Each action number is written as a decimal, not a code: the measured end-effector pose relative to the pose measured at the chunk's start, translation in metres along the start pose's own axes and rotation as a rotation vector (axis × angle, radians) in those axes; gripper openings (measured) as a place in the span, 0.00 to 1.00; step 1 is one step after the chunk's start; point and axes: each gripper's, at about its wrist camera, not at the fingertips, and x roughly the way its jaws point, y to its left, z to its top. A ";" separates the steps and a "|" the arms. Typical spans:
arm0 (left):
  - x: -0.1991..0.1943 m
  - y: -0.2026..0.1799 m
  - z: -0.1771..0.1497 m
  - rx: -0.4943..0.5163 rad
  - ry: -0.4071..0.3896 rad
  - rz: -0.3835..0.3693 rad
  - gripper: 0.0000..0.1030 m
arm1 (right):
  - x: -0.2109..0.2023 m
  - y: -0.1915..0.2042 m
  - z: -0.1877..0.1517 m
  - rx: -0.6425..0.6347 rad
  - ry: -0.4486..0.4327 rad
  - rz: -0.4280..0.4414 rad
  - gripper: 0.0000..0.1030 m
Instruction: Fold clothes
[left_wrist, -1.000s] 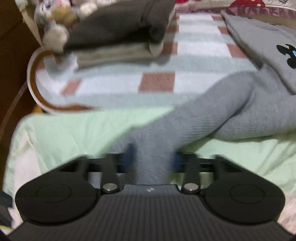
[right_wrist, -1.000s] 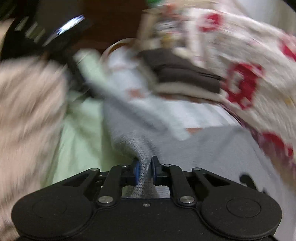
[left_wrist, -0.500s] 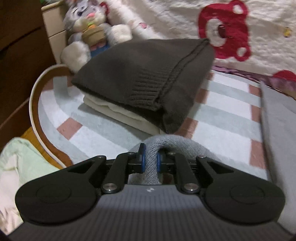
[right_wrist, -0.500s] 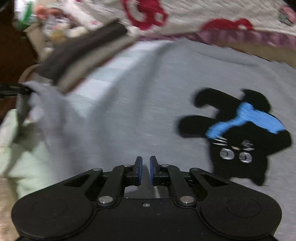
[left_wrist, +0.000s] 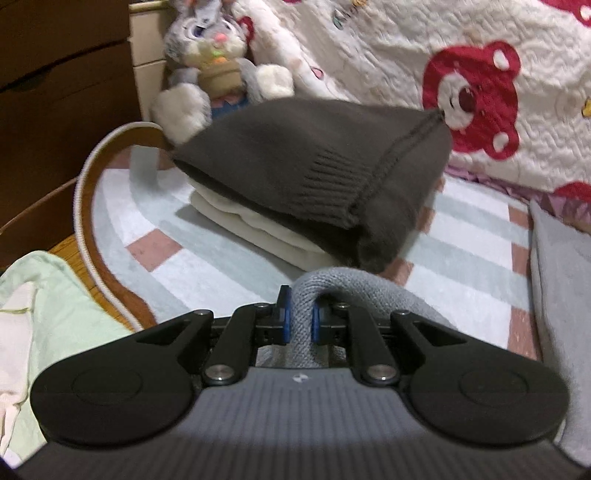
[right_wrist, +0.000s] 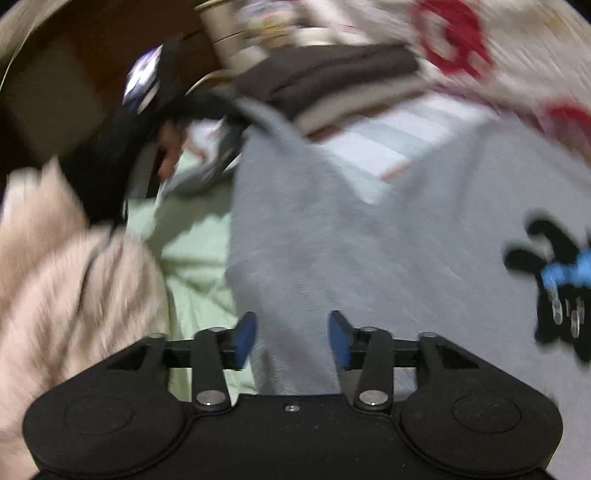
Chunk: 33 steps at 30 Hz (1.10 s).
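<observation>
The left gripper (left_wrist: 299, 323) has its fingers clenched on a bunched sleeve (left_wrist: 354, 286) of the grey sweater (right_wrist: 369, 240), lifted over the rug (left_wrist: 221, 240), probably to carry it across the body as a fold. The right gripper (right_wrist: 291, 339) hovers with fingers released over the sweater, which lies spread out. Two folded garments sit stacked beyond: one brown (left_wrist: 314, 170), one cream (left_wrist: 258, 221); blur may hide more.

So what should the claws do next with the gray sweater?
Probably carry the sleeve across onto the sweater. The left claw is shut on the sleeve, the right claw is open above the sweater, which lies flat, so folding the sleeve in looks next.
</observation>
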 end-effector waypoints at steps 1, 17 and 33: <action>-0.002 0.003 0.000 -0.010 -0.009 0.000 0.09 | 0.008 0.013 -0.002 -0.078 0.016 -0.031 0.57; -0.052 0.068 -0.016 -0.193 -0.117 0.107 0.09 | 0.030 0.024 -0.016 -0.291 0.002 -0.159 0.17; -0.054 0.077 -0.004 -0.048 -0.132 -0.035 0.10 | 0.030 -0.014 -0.032 0.030 -0.011 0.027 0.16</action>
